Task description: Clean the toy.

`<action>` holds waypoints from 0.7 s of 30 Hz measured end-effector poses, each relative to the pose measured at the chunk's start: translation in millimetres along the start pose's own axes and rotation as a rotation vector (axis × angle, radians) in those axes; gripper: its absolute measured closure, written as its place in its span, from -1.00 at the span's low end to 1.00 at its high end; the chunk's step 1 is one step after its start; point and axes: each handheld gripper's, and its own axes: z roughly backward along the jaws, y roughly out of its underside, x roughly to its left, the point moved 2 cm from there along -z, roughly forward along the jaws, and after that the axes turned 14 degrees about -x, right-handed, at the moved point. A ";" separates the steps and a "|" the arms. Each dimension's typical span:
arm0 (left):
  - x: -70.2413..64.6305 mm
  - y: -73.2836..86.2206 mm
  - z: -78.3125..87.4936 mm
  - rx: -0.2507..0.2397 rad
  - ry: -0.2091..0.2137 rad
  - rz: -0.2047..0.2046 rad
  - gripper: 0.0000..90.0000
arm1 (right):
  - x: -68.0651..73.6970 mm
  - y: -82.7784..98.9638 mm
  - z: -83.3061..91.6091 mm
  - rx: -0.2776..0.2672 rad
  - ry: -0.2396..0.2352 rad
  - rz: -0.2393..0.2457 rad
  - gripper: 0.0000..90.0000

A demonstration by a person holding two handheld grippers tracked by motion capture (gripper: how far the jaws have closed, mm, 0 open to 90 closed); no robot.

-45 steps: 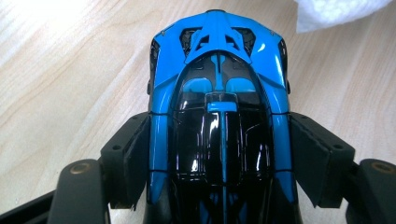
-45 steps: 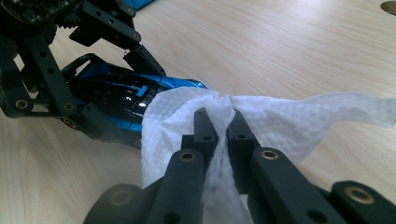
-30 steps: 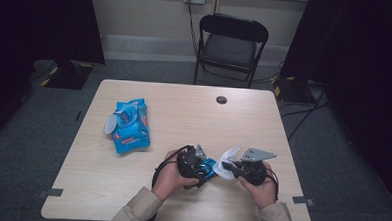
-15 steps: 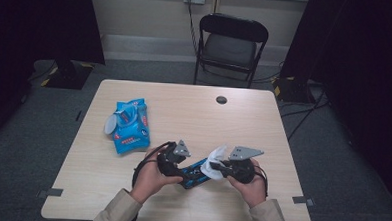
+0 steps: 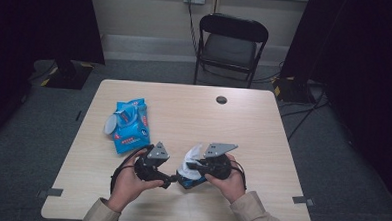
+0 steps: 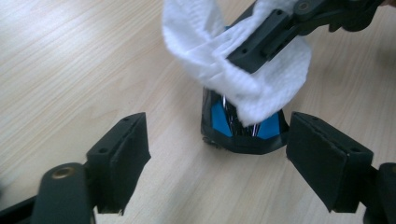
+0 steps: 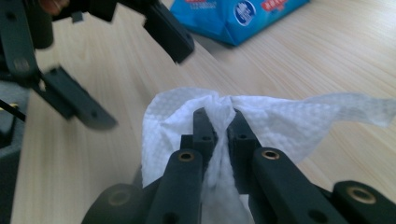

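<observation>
The right gripper (image 7: 218,122) has its jaws pinched tight on a white wipe (image 7: 289,121) drawn from the small dark packet (image 6: 243,133) on the table (image 5: 263,123), while the left gripper (image 6: 217,158) has jaws wide, flanking that packet untouched.

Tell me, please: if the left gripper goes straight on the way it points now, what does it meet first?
Probably the small dark-and-blue packet, which stands on the table directly ahead between the open jaws of the left gripper. The white wipe, pinched by the right gripper, hangs just above it. Depth is hard to judge.
</observation>
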 end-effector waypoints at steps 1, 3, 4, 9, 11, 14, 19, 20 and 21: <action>-0.4 0.4 -0.4 -0.006 0.004 0.000 -0.53 | 1.2 -2.4 -2.9 -0.003 -0.009 -0.003 0.89; -1.0 1.5 -1.8 -0.027 0.000 0.004 -0.53 | 3.7 -6.8 -8.8 -0.001 -0.021 0.006 0.88; -1.0 1.9 -1.9 -0.032 -0.003 0.003 -0.51 | 4.8 -8.7 -11.6 -0.002 -0.030 0.006 0.88; -0.4 6.1 -4.3 -0.036 0.021 0.001 -0.35 | 11.0 -15.0 -23.3 0.003 -0.059 0.015 0.87; 0.5 7.8 -4.4 -0.021 0.023 -0.024 -0.22 | 13.4 -15.9 -28.1 0.009 -0.067 0.022 0.87; 3.2 10.0 -2.1 -0.016 0.035 -0.028 0.18 | 15.8 -16.6 -32.4 0.015 -0.077 0.014 0.83; 10.7 14.4 6.5 0.021 0.054 0.045 0.82 | 17.5 -17.1 -36.2 0.006 -0.097 -0.021 0.62; 12.2 15.4 9.1 0.028 0.052 0.053 0.86 | 17.5 -17.3 -36.1 0.005 -0.101 -0.026 0.54; 14.0 16.8 11.6 0.039 0.045 0.061 0.87 | 17.5 -17.4 -35.4 0.005 -0.096 -0.021 0.43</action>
